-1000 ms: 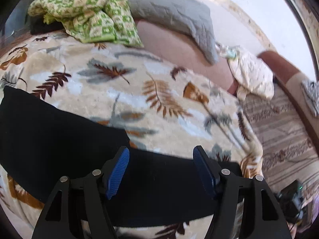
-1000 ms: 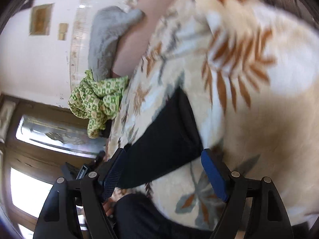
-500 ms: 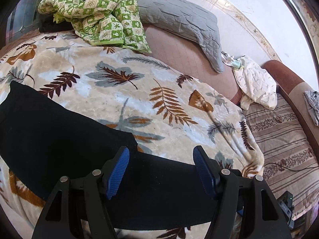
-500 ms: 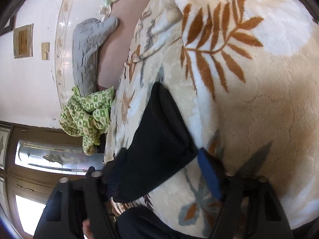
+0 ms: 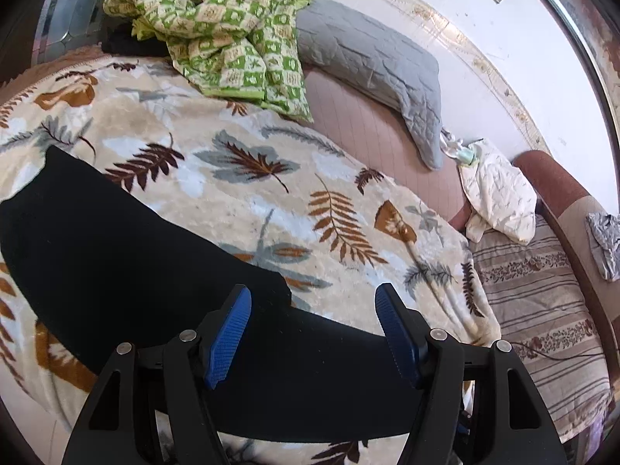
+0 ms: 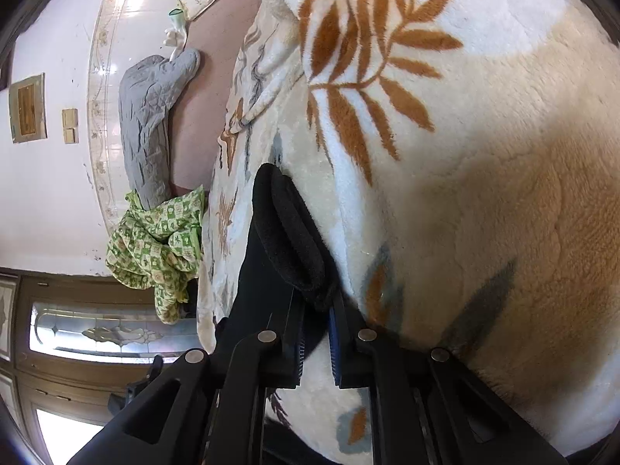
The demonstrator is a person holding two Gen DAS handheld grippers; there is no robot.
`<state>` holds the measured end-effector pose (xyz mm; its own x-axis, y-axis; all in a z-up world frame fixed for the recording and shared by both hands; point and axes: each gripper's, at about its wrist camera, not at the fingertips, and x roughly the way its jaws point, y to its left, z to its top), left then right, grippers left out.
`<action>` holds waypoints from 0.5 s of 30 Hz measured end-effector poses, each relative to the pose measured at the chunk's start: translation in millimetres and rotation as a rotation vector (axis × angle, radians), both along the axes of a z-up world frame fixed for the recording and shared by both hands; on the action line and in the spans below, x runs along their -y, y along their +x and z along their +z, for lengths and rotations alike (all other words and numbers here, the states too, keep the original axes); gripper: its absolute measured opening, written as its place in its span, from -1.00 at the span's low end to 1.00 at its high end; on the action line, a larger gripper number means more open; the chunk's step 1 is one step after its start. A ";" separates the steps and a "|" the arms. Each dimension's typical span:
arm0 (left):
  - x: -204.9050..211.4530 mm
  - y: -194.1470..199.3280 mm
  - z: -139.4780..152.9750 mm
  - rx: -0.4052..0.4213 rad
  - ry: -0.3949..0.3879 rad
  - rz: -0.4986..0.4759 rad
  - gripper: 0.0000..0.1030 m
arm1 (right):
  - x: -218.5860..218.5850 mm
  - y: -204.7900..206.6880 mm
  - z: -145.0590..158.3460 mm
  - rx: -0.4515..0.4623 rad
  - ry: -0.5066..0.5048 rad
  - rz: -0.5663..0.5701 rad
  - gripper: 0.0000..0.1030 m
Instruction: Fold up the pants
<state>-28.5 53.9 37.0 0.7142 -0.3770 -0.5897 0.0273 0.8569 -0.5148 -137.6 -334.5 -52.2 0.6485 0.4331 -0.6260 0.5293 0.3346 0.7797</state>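
A: Nearest, in the right wrist view: right gripper, blue pads drawn together, clamped on a thick hem edge of the black soft fabric pants; fabric bunched between the pads.

B: And on the left?

A: Left gripper, blue ribbed fingers standing apart, nothing between them; hovering just above the long dark band of the same pants.

B: Location of the pants?

A: Spread flat across a plush cream blanket printed with brown and grey leaves, covering the sofa seat; one leg stretching away to the left.

B: Likely handling?

A: Judged light, limp and slightly fuzzy; no stiffness, so sagging wherever unsupported; not fragile, little risk of slipping from ribbed pads. Best taken at hems or waistband, both layers pinched together, one hold at each corner.

B: Farther back?

A: Crumpled green-and-cream checked quilt; beside it a grey quilted pillow against the white wall.
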 end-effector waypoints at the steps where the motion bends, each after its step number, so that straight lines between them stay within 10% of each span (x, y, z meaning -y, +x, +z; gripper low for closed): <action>1: -3.9 -3.1 2.1 0.004 -0.003 0.004 0.28 | 0.1 -0.3 0.2 0.001 0.001 -0.007 -0.84; 15: -87.0 -48.4 22.4 0.171 0.024 0.315 0.50 | -27.9 3.0 29.2 -0.003 -0.322 0.032 -0.83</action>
